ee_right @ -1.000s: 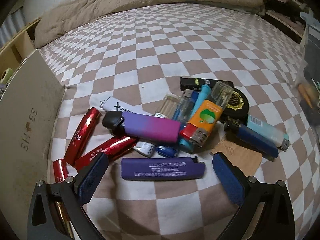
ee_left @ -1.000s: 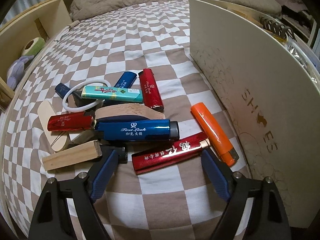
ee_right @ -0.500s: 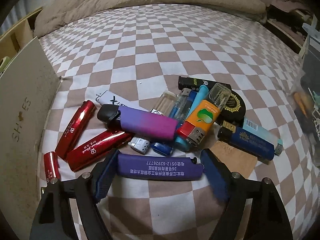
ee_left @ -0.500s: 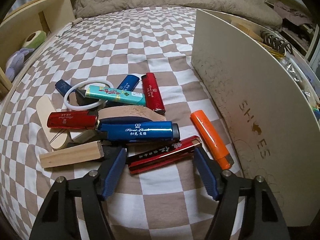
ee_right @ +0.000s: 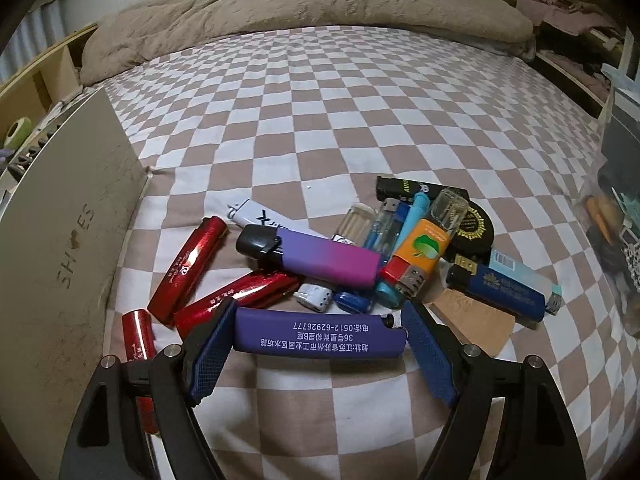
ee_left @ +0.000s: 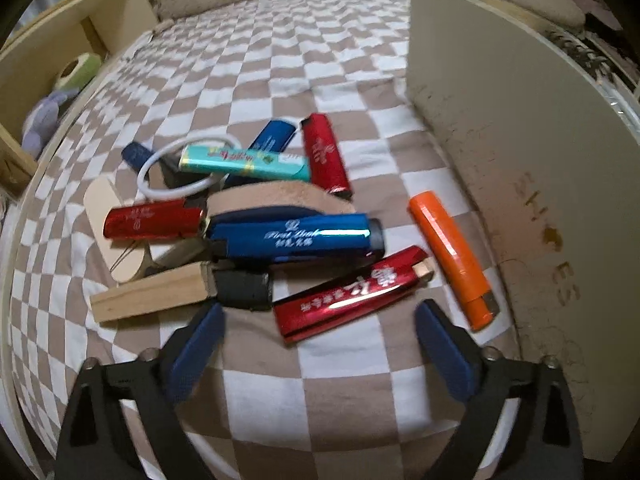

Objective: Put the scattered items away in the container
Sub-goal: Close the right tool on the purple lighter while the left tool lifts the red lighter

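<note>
In the left wrist view my left gripper (ee_left: 320, 344) is open and empty, just short of a red lighter with gold script (ee_left: 352, 294). Behind it lie a blue lighter (ee_left: 296, 236), an orange lighter (ee_left: 454, 258), a wooden block (ee_left: 154, 296) and several more lighters. The beige shoe box (ee_left: 532, 152) stands at the right. In the right wrist view my right gripper (ee_right: 318, 338) has its pads at both ends of a purple lighter with white print (ee_right: 320, 332) and is shut on it. A pile of lighters lies beyond, topped by a purple-pink one (ee_right: 316, 256).
The items lie on a brown-and-white checkered bedsheet (ee_right: 320, 128). A beige blanket (ee_right: 304, 4) lies along the far edge. A wooden shelf (ee_left: 48, 68) stands left of the bed. Clutter and a bag (ee_right: 616, 240) sit at the right edge in the right wrist view.
My right gripper has moved forward and closed its pads onto the purple printed lighter. My left gripper has pulled back a little and opened wider, away from the red lighter.
</note>
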### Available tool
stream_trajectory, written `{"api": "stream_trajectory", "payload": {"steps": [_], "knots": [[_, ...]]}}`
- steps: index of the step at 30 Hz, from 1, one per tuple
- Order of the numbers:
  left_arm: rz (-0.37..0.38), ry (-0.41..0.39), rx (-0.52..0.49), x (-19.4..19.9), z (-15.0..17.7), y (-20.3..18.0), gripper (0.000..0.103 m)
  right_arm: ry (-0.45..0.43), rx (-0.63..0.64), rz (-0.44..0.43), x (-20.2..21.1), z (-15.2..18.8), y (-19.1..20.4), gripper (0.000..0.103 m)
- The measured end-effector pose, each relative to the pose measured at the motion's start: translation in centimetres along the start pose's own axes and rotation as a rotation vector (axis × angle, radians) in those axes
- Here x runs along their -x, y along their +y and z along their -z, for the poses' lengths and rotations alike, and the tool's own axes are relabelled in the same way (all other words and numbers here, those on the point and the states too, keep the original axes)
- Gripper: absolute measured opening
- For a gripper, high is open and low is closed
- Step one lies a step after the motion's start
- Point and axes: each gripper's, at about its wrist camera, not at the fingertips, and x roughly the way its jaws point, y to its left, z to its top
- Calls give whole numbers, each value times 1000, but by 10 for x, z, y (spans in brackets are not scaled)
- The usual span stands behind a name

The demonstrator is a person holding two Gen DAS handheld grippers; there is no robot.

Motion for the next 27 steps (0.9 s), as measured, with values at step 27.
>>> {"api": "stream_trajectory", "payload": {"steps": [27], "knots": [[77,98,414,-10,-8,19,103,25,4,-38,0,6,1,82]]}}
